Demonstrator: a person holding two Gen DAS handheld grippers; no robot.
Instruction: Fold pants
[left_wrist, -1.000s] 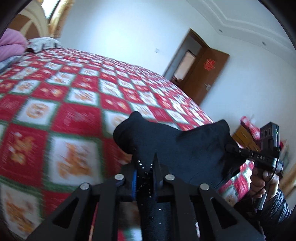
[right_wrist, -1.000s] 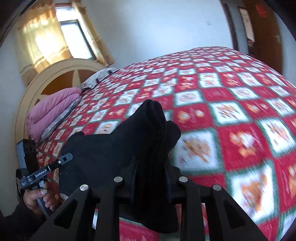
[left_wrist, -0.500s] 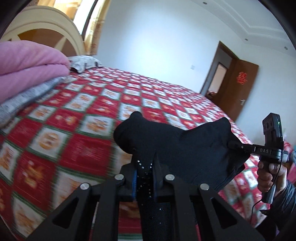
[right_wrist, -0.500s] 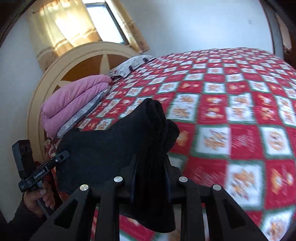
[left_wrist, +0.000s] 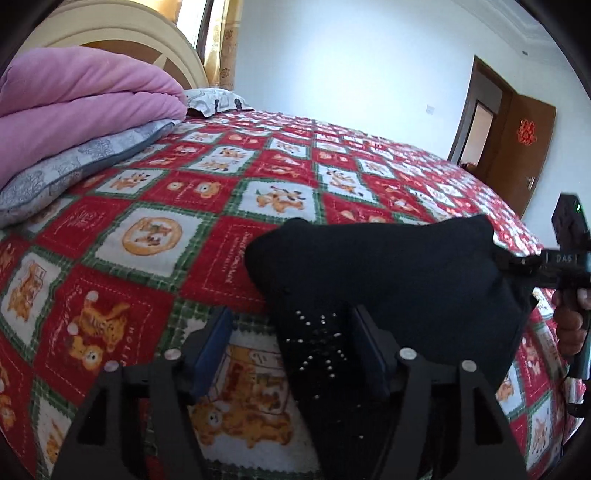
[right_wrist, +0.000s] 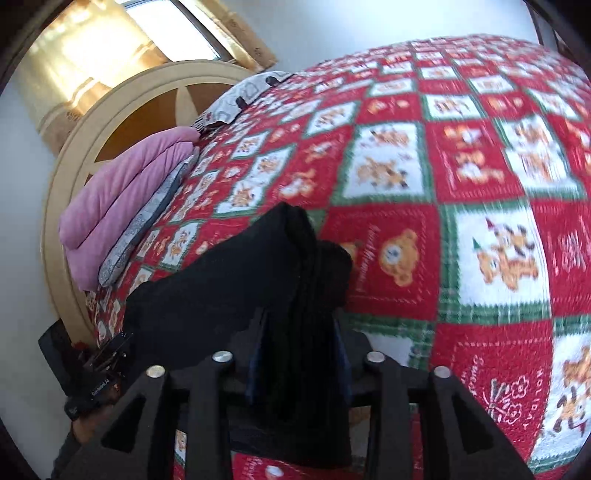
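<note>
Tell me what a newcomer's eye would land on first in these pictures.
The red, white and green patchwork quilt with its cartoon animals fills the bed and nearly both views. In front of it a bundle of black pants hangs between the left claw, whose jaws have just been opening and now stand clear of the cloth on one side, and the right claw. A folded pink blanket lies at the cream headboard.

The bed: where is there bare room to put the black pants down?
The quilt lies bare from the black pants across the bed's middle and towards the door side. It is crowded at the headboard, where the pink blanket sits on a grey pillow.
</note>
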